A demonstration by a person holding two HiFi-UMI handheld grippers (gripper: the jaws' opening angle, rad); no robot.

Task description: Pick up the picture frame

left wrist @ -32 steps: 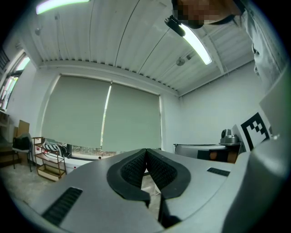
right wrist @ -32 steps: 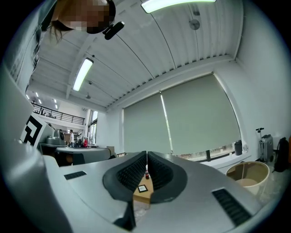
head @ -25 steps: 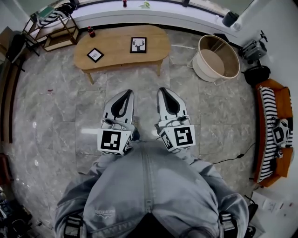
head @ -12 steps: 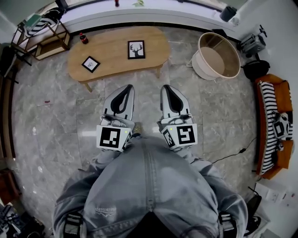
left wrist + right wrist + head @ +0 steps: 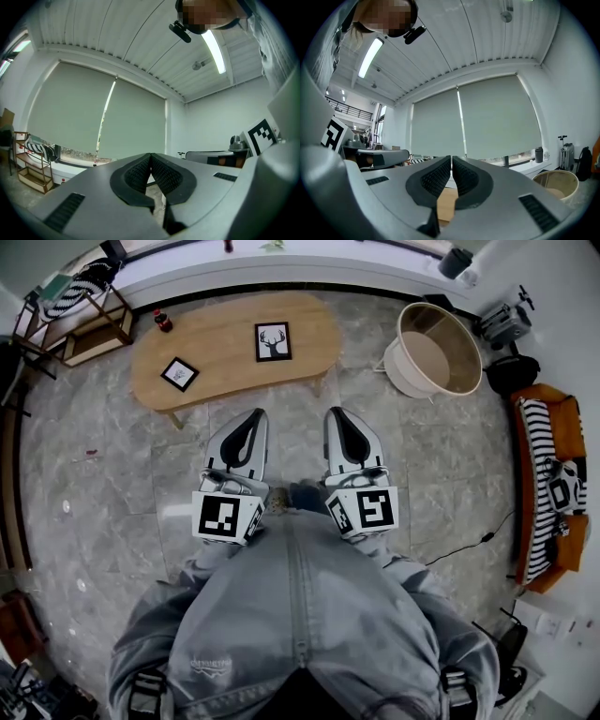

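Nearest: left gripper (image 5: 253, 418) and right gripper (image 5: 339, 416) sit side by side at the person's waist, both aimed at the table (image 5: 225, 357) and short of its near edge. Left gripper view: jaws pressed together, nothing between the pads. Right gripper view: same, closed up and empty, with the table's wood showing just past the tips

The task thing is on the table: deer frame (image 5: 272, 341), right of the table's middle, toward its far edge. A second, small frame (image 5: 179, 373) lies on the table's left part, turned cornerwise. The task doesn't say which one; the deer frame is more in line with the grippers

Handling, my read: light, stiff, thin. The front is probably glazed, so slick and breakable, so don't clamp the face. Both look to lie flat with no side sticking up. Best bet is to open the jaws and pinch across one border with a pad under the rim, or slide it to the table's edge first. A light squeeze should do

Count: 2 grippers, 2 frames, 1 table, 1 bottle (image 5: 163, 321) at the table's far left end, 1 round tub (image 5: 436, 352) right of the table, 1 shelf rack (image 5: 84, 315) left of and beyond the table
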